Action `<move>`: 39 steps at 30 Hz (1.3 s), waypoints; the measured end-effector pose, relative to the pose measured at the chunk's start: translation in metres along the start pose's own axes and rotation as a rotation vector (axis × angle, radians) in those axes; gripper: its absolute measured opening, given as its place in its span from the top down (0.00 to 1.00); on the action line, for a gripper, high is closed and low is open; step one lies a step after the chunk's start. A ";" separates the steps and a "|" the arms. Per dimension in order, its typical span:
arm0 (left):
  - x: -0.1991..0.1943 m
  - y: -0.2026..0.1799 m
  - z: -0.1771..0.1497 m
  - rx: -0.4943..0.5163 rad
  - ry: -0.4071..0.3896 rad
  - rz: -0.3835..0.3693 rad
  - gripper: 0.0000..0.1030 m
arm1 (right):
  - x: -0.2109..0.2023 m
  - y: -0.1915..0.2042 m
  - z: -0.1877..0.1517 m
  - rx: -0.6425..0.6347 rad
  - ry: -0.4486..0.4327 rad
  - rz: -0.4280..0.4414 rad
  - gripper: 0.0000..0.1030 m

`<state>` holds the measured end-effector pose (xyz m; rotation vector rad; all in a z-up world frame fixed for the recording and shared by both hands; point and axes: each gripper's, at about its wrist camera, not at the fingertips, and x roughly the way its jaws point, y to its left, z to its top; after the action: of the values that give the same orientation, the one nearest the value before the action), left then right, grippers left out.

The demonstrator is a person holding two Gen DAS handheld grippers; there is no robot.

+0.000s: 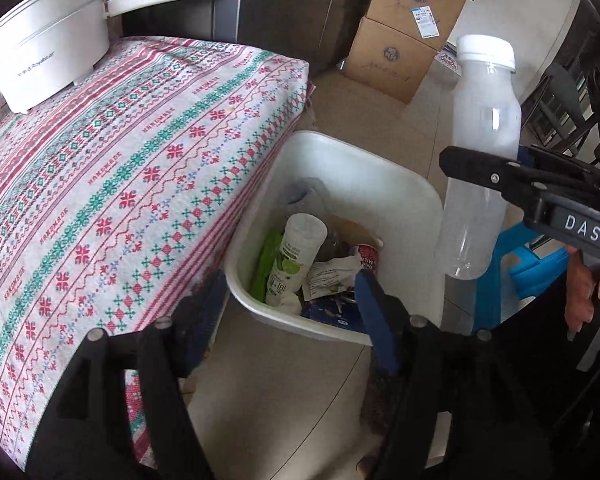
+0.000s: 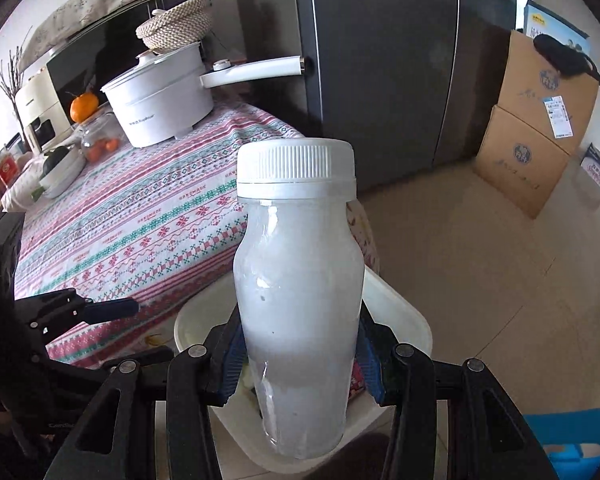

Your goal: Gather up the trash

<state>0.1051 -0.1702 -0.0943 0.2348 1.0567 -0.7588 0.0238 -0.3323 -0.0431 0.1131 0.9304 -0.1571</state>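
A cloudy plastic bottle [image 2: 300, 304] with a white cap stands upright between the blue pads of my right gripper [image 2: 300, 356], which is shut on its lower body. The left wrist view shows the same bottle [image 1: 480, 160] and the right gripper [image 1: 500, 172] held above the right side of the white trash bin [image 1: 340, 152]. The bin sits on the floor beside the table and holds a white-and-green bottle [image 1: 296, 256], wrappers and other rubbish. My left gripper [image 1: 290, 312] is open above the bin's near edge, with nothing between its fingers.
A table with a patterned cloth [image 1: 120, 184] stands left of the bin and carries a white electric pot [image 1: 48, 52]. Stacked cardboard boxes [image 1: 404, 36] and a dark fridge [image 2: 380, 60] stand behind. A blue stool [image 1: 516, 264] is at the bin's right. Tiled floor lies beyond.
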 end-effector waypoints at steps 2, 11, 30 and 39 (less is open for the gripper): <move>-0.007 0.010 -0.003 -0.038 -0.006 0.039 0.25 | 0.001 0.001 0.001 0.003 -0.002 0.002 0.52; -0.048 0.036 -0.019 -0.147 -0.054 0.198 0.07 | 0.013 0.015 0.004 -0.009 0.018 -0.005 0.51; -0.146 0.034 -0.049 -0.303 -0.248 0.467 0.01 | -0.069 0.070 0.008 -0.151 -0.193 -0.035 0.16; -0.173 0.029 -0.061 -0.358 -0.359 0.540 0.01 | -0.105 0.091 0.008 -0.172 -0.285 -0.052 0.02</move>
<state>0.0354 -0.0395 0.0173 0.0639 0.7198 -0.1094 -0.0148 -0.2350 0.0492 -0.0906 0.6596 -0.1363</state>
